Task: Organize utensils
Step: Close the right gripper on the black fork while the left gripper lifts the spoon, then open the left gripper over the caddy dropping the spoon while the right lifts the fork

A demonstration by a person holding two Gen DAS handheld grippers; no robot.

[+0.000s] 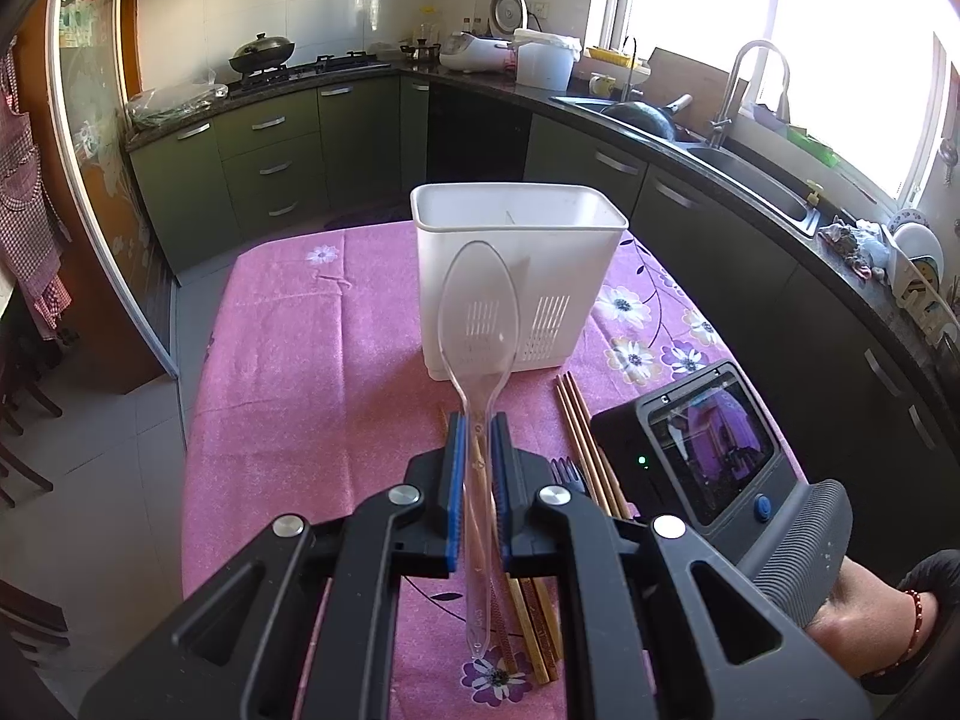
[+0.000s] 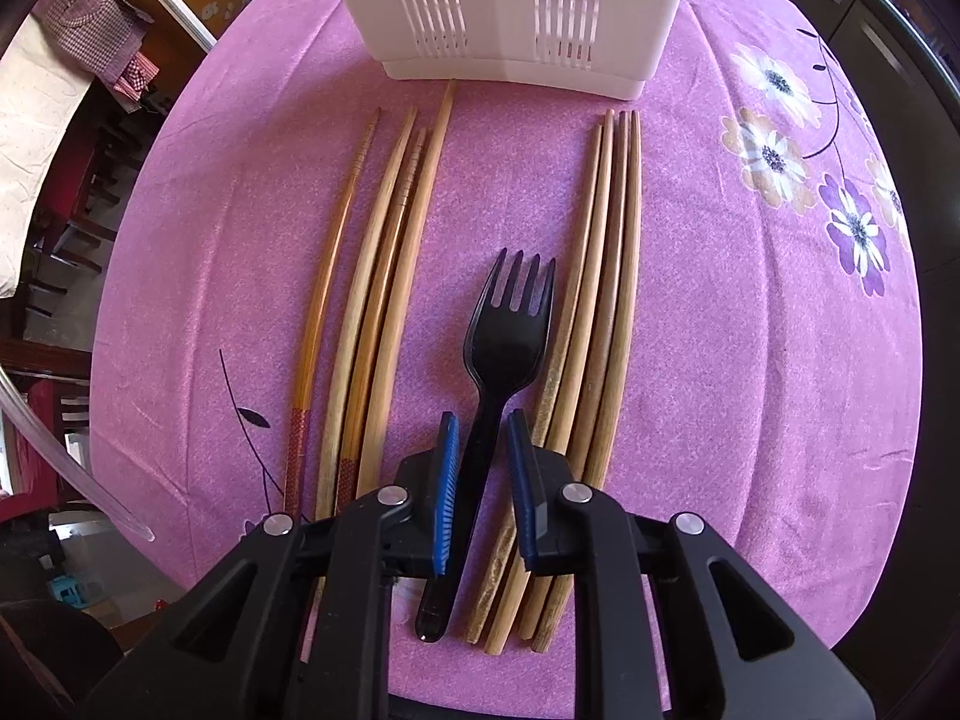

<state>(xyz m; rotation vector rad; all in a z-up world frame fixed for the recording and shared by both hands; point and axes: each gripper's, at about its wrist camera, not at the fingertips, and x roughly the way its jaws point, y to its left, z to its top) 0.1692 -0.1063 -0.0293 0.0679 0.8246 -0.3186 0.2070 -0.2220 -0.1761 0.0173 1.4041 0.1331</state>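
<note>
Gripping a clear plastic spoon point(image 1: 478, 324) by its handle, the left gripper point(image 1: 477, 420) is clamping tight; the right gripper point(image 2: 483, 420) is pinching the black fork point(image 2: 501, 336), jaws nearly closed.

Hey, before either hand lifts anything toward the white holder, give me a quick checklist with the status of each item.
1. Left tongs shut on the clear plastic spoon: ok.
2. Spoon bowl points up toward the white utensil holder: ok.
3. Holder upright, top open, nothing visible inside: ok.
4. Right tongs straddle the black plastic fork handle: ok.
5. Right pads firmly pressing the fork: cannot tell.
6. Fork clear of the chopsticks beside it: not ok, the nearest looks to touch it.
</note>
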